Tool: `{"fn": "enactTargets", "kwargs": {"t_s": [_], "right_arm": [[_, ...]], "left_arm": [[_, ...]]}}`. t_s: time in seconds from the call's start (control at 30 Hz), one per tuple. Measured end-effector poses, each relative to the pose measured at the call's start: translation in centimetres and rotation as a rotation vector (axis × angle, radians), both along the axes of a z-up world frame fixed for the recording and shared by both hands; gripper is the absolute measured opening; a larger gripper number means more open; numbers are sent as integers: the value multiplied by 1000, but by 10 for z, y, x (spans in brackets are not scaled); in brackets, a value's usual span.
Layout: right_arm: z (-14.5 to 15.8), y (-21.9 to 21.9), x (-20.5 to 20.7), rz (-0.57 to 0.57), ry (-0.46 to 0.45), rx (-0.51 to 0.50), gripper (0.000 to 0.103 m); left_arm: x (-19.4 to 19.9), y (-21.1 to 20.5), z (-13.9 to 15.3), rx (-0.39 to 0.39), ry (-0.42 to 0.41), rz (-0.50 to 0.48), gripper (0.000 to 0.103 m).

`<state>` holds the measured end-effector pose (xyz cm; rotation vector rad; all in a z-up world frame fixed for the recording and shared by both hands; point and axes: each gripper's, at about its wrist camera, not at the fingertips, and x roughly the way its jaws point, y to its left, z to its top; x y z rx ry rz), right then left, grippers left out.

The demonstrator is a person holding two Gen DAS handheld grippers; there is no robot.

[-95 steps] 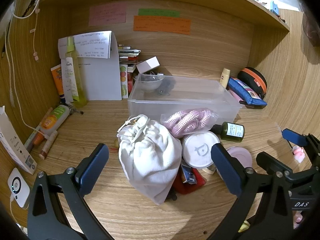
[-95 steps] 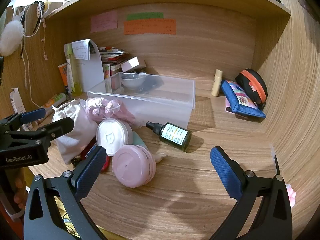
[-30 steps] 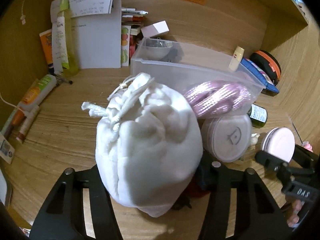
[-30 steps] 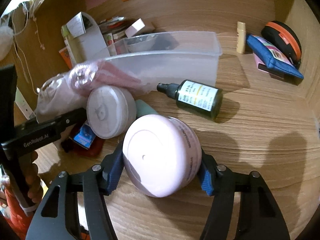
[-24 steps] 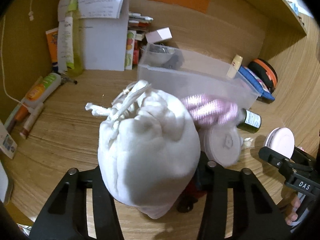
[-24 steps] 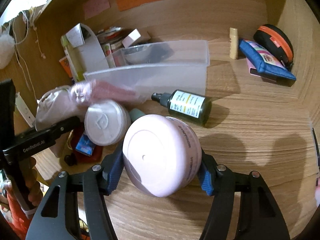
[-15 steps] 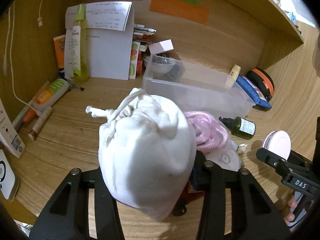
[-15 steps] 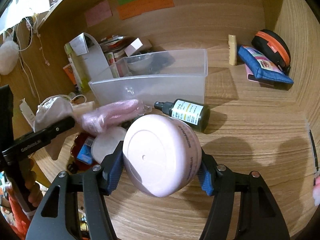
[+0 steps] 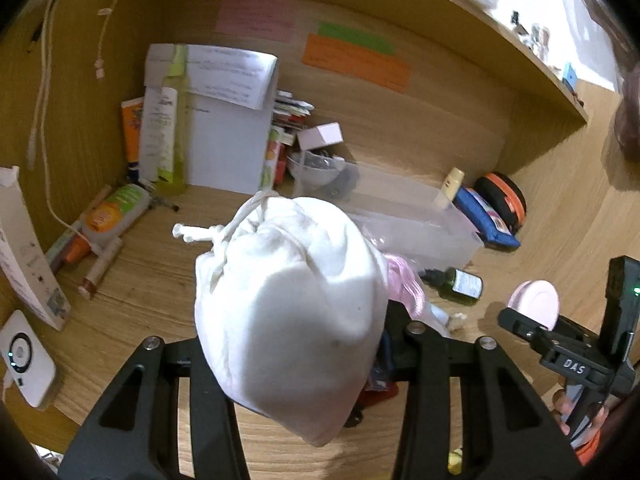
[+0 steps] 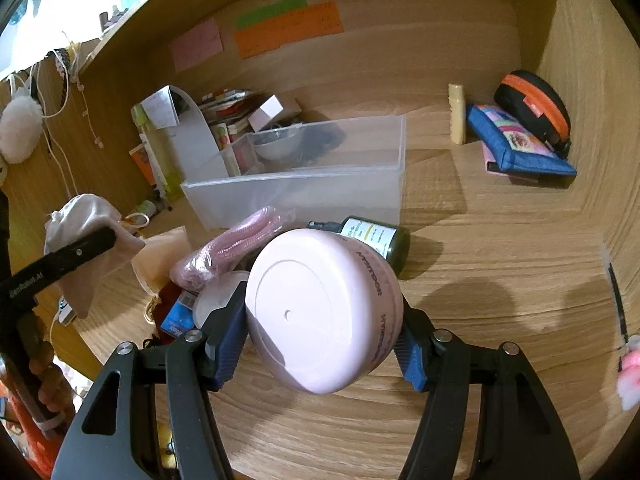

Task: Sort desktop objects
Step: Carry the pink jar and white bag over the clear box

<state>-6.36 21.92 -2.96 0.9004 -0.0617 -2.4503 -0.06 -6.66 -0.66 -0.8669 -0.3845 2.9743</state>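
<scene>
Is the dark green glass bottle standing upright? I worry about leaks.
No, the dark green glass bottle lies on its side on the wooden desk, before the clear plastic bin.

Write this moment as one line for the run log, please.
left tongs: shut on white pouch | right tongs: shut on pink jar | clear bin: not reached

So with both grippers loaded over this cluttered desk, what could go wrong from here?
The white drawstring bag is soft and bulges out of the left gripper, so it might sag or slip free. The pink jar is round and smooth in the right gripper; it could twist out and land on the green bottle.
</scene>
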Motion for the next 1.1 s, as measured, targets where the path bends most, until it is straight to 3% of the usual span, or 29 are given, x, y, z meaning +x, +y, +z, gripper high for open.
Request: {"fn": "enactTargets", "kwargs": {"t_s": [0.3,0.5,0.67,0.93,1.1], "right_arm": [[27,0,-17,1,58,10,60],[40,-6,-37,10,80,12,60],[45,-11,-56,22,70,3,60],[48,-14,-79,23,63,10,60],[50,-14,-96,25,51,20,60]], "left_arm": [[-5,-9,22,-24,41,27,44],[-28,-8,32,-30,48,-8,44],[-50,-11,39,13,45,-49,43],[-80,8,57,-34,75,-79,43],[-102,18,52,-38,49,-101,43]]}}
